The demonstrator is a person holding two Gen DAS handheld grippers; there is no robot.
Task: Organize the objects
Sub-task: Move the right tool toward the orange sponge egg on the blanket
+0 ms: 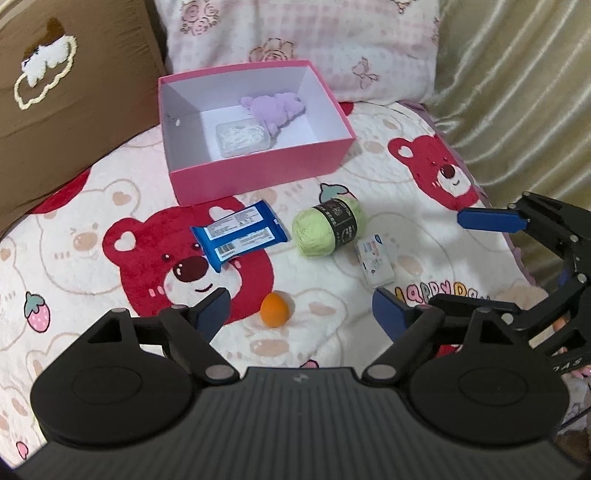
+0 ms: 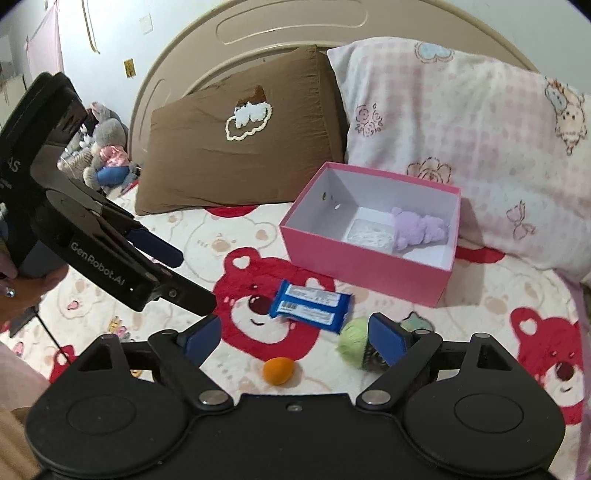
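Left wrist view
Left gripper (image 1: 301, 308): bottom of the frame, fingers spread wide, grasping nothing, above the bear-print blanket (image 1: 74, 236).
Orange ball (image 1: 275, 309): lower centre, on the blanket in the gap between the two blue pads, touching neither.
Blue snack packet (image 1: 239, 234): centre left, flat on a red bear face.
Green yarn ball (image 1: 327, 226): just right of the packet, black label band around it.
Small white carton (image 1: 376, 263): right of centre, tilted, just below and right of the yarn.
Pink box (image 1: 255, 170): upper centre, lid off, white inside; holds a purple plush toy (image 1: 273, 109) at the back and a clear plastic case (image 1: 242, 138) in front of it.
Right gripper (image 1: 439, 258): right edge, fingers released and far apart, empty.
Pillows: brown pillow (image 1: 66, 92) upper left, pink floral pillow (image 1: 314, 40) top centre.

Right wrist view
Right gripper (image 2: 293, 338): bottom, pads apart, nothing held.
Orange ball (image 2: 279, 370): lower centre, between the pads, on the blanket.
Green yarn ball (image 2: 352, 338): partly behind the right-hand pad.
Blue snack packet (image 2: 310, 304): centre, above the ball.
Pink box (image 2: 369, 266): centre right, plush toy and clear case inside.
Left gripper (image 2: 192, 277): left side, seen side-on; cannot tell its spread here.
Stuffed toys (image 2: 105, 147): far left, by the headboard (image 2: 295, 22).
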